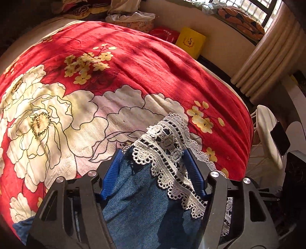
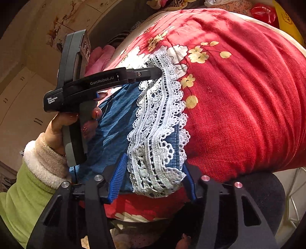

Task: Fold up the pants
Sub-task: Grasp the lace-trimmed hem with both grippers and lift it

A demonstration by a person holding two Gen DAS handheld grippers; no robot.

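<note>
A: Item one, pants [image 1: 137, 206]: blue denim with a white lace hem [image 1: 168, 153], lying on the bed [image 1: 133, 63] at its near edge, over the red flowered blanket.

B: Left claw [image 1: 153, 164]?

A: Blue pads either side of the hem end, denim and lace between them; the cloth fills the gap and both pads touch it, so it grips the pants. The right wrist view adds what the left one cannot: the whole left tool from the side, black, held by a hand [image 2: 63, 124] in a green sleeve [image 2: 24, 191] with a pale fleece cuff, its finger tip reaching the lace at the far corner of the hem.

B: Right claw [image 2: 153, 172]?

A: Closed on the near corner of the same hem; lace [image 2: 158, 134] and denim [image 2: 114, 124] bunch between its pads. Seen only in its own view.

B: Left view only?

A: Yellow box [image 1: 191, 42], shut, contents unseen; a radiator [image 1: 267, 59] under a barred window [image 1: 254, 9]; a white chair [image 1: 267, 134] with a dark phone on it, beside the bed.

B: Containers holding anything?

A: Cannot tell.
</note>
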